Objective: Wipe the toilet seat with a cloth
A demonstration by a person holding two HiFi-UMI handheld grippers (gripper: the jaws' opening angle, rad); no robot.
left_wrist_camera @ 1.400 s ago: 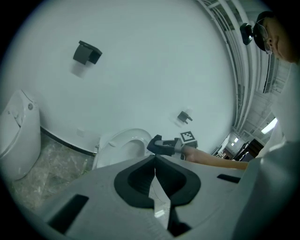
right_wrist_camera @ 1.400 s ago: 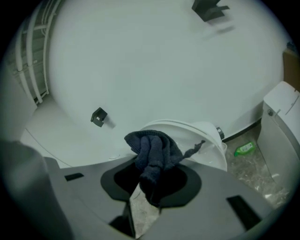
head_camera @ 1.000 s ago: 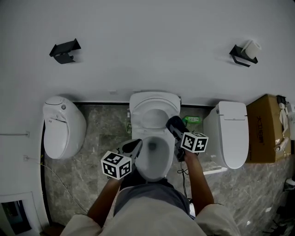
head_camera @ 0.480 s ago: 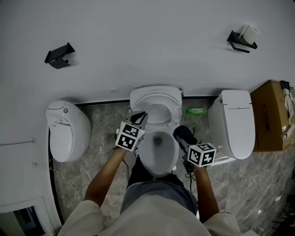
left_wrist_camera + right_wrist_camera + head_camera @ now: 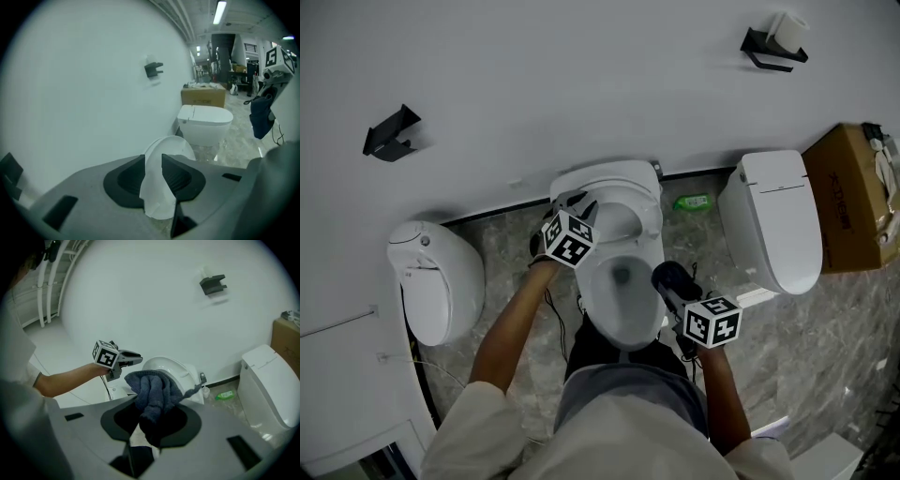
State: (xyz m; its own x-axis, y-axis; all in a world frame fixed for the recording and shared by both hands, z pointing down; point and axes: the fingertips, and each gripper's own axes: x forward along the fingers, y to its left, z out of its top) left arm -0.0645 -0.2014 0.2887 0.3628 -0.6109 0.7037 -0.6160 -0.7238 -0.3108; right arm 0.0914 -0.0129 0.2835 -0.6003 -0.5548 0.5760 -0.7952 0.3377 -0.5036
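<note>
Cloth (image 5: 154, 392), bunched, clamped in right claw (image 5: 151, 420)

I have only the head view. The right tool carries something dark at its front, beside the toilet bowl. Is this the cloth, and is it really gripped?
Observer: Yes. The right gripper view shows the right tool shut on a bunched, dark blue cloth.
Operator: And the left tool, up at the raised lid?
Observer: The left gripper view shows that the left tool has just been opening its jaws. The white edge of the raised lid stands between them, but I cannot tell whether the pads touch it.
</note>
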